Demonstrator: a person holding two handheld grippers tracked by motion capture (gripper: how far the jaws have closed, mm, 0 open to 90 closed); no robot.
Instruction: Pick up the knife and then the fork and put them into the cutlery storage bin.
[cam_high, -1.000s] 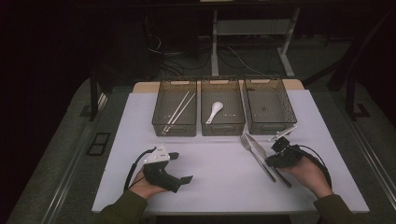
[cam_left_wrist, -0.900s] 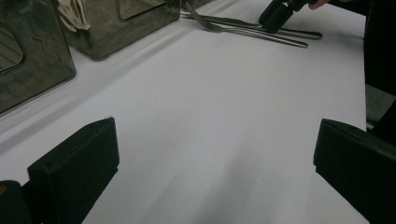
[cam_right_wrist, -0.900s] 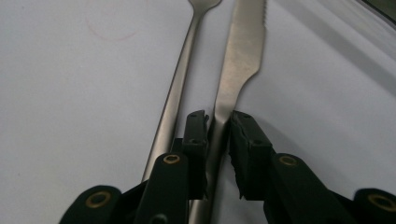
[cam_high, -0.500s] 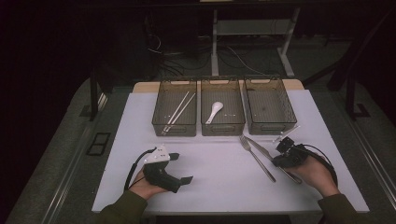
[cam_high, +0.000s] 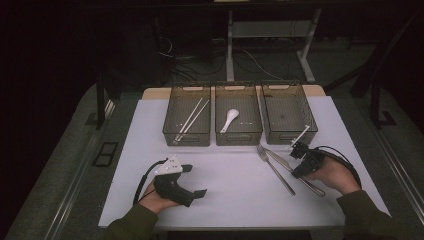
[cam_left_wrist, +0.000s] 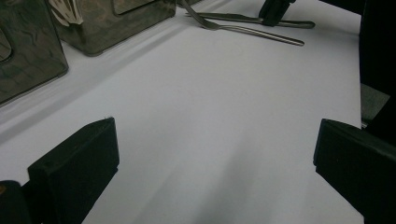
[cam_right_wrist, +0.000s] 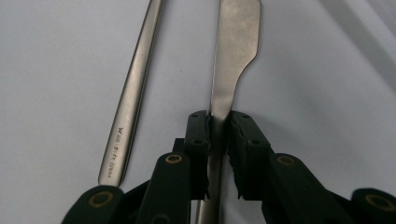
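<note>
At the lower right of the high view, the right gripper (cam_high: 298, 151) is clamping a table knife (cam_high: 280, 160) that is lying flat on the white table mat (cam_high: 225, 190). The knife's long axis is running diagonally, from upper left near the middle bin down to lower right by the person's right hand (cam_high: 327, 175). In the right gripper view the jaws are pinching the knife (cam_right_wrist: 229, 70) at its narrow neck, with the blade pointing toward the top of the frame, away from the gripper. Just left of it, a fork (cam_high: 275, 169) is lying nearly parallel, close beside the knife but apart from it; its handle (cam_right_wrist: 133, 93) is showing in the right gripper view.

Across the upper middle of the high view, three dark bins are sitting side by side: the left bin (cam_high: 172, 122) is holding chopsticks (cam_high: 191, 120), the middle bin (cam_high: 220, 131) a white spoon (cam_high: 230, 119), and the right bin (cam_high: 270, 131) is standing directly beyond the knife's tip.

At the lower left, the left gripper (cam_high: 192, 181) is resting in the person's left hand (cam_high: 155, 192), jaws spread wide over bare mat, holding nothing.
</note>
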